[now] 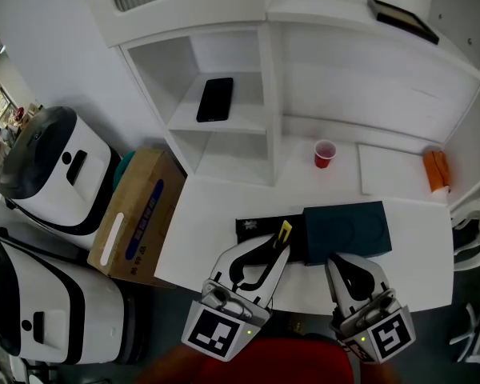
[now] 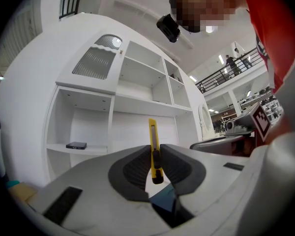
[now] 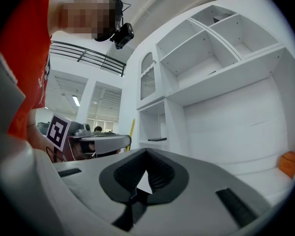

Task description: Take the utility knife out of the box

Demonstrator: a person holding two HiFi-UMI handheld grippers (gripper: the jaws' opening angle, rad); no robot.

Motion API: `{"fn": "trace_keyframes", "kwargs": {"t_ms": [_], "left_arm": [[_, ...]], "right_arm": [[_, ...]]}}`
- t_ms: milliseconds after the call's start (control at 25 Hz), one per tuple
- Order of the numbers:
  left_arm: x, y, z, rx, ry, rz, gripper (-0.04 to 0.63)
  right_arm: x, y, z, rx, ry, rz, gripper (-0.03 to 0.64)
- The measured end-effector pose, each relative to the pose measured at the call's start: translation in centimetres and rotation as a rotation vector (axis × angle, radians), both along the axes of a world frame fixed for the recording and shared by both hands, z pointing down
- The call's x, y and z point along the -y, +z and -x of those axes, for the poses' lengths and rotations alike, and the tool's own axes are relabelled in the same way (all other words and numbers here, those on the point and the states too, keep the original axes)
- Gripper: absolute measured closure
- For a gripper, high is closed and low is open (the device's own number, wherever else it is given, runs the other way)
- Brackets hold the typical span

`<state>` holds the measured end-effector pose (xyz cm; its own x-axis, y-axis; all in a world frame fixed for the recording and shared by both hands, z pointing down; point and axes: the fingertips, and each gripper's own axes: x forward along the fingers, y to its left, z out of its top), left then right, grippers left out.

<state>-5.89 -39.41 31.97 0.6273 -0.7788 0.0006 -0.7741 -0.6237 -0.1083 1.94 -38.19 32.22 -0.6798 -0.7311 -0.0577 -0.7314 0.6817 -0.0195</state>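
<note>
A yellow utility knife [image 1: 285,230] stands upright between the jaws of my left gripper [image 1: 280,245], which is shut on it. In the left gripper view the knife [image 2: 153,149] rises above the pads [image 2: 137,168]. Just beyond it on the white table [image 1: 216,214] lies the open black box [image 1: 256,227], with its dark teal lid [image 1: 348,230] beside it on the right. My right gripper [image 1: 336,261] hangs over the lid's near edge, shut with nothing held; in its own view the gripper [image 3: 146,154] has its tips meeting. That view also catches the knife [image 3: 133,127] at left.
A red cup [image 1: 325,153] stands at the back of the table, with a white panel [image 1: 392,170] and an orange object [image 1: 436,170] to its right. A black phone [image 1: 214,99] lies on a shelf. A cardboard box [image 1: 140,214] and white machines [image 1: 56,166] flank the table's left.
</note>
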Motion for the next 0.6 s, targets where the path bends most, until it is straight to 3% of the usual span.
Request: {"fn": "trace_keyframes", "kwargs": {"t_ms": [600], "left_arm": [[-0.79,-0.10,-0.10,-0.005,-0.003,0.009,0.497]], "right_arm": [[-0.62,-0.33,-0.18,-0.004,0.000,-0.011,0.618]]}}
